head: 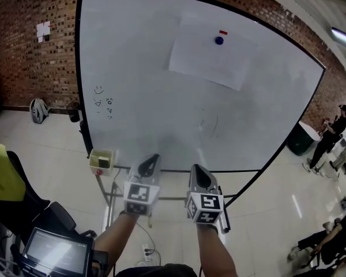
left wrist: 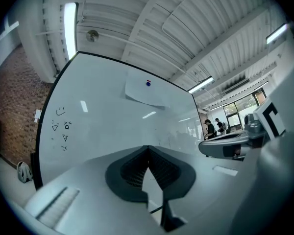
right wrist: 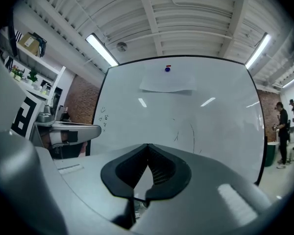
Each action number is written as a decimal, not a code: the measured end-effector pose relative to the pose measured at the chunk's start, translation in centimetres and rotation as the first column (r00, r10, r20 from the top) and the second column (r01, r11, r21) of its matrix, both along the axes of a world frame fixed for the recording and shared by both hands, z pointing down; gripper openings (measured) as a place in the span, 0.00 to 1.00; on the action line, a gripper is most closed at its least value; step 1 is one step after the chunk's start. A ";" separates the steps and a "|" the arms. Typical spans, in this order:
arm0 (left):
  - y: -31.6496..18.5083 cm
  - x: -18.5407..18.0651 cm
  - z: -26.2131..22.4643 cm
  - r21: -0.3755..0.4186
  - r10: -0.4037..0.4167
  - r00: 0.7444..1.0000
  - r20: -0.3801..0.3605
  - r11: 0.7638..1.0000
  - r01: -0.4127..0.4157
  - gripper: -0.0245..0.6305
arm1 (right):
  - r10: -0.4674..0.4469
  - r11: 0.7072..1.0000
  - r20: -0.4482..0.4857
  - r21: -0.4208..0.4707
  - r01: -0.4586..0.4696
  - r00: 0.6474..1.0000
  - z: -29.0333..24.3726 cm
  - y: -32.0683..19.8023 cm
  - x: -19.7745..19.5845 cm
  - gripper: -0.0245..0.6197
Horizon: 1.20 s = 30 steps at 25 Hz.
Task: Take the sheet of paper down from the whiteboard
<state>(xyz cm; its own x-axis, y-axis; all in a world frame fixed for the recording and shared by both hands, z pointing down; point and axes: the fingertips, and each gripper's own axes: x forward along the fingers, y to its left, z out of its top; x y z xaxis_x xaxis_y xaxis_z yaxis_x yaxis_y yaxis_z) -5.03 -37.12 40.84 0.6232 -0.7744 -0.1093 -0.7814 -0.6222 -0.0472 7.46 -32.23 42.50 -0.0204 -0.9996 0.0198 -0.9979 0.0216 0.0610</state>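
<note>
A white sheet of paper (head: pixel 210 53) hangs high on the whiteboard (head: pixel 138 97), pinned by a blue round magnet (head: pixel 219 40) with a small red magnet (head: pixel 223 32) just above it. The same sheet (left wrist: pixel 144 92) shows in the left gripper view, and the sheet (right wrist: pixel 167 83) in the right gripper view. My left gripper (head: pixel 151 161) and right gripper (head: pixel 197 170) are side by side below the board's lower edge, both shut and empty, well under the paper. Tips meet in the left gripper view (left wrist: pixel 148 147) and the right gripper view (right wrist: pixel 148 146).
Small marker doodles (head: pixel 104 103) sit at the board's left. A yellow-green tray (head: pixel 101 161) hangs at the board's lower left corner by the metal stand (head: pixel 112 198). A person (head: pixel 328 137) stands at far right beside a dark bin (head: pixel 303 138). A tablet (head: pixel 55 251) lies lower left.
</note>
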 end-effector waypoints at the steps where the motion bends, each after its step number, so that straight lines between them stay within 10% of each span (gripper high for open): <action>1: -0.3 0.0 -0.4 -0.001 -0.001 1.000 -0.007 1.000 0.001 0.04 | -0.003 1.000 -0.006 0.003 0.003 1.000 -0.3 -0.5 -0.1 0.06; 12: -2.5 1.7 -2.2 0.012 -0.002 0.999 -0.033 1.000 0.002 0.04 | -0.032 0.999 0.028 0.028 0.031 0.999 -2.3 -3.8 1.0 0.06; 30: -9.0 10.4 -17.5 0.310 -0.073 0.994 0.086 0.950 0.043 0.08 | -0.113 0.972 0.101 0.216 0.090 0.988 -13.7 -10.7 11.2 0.06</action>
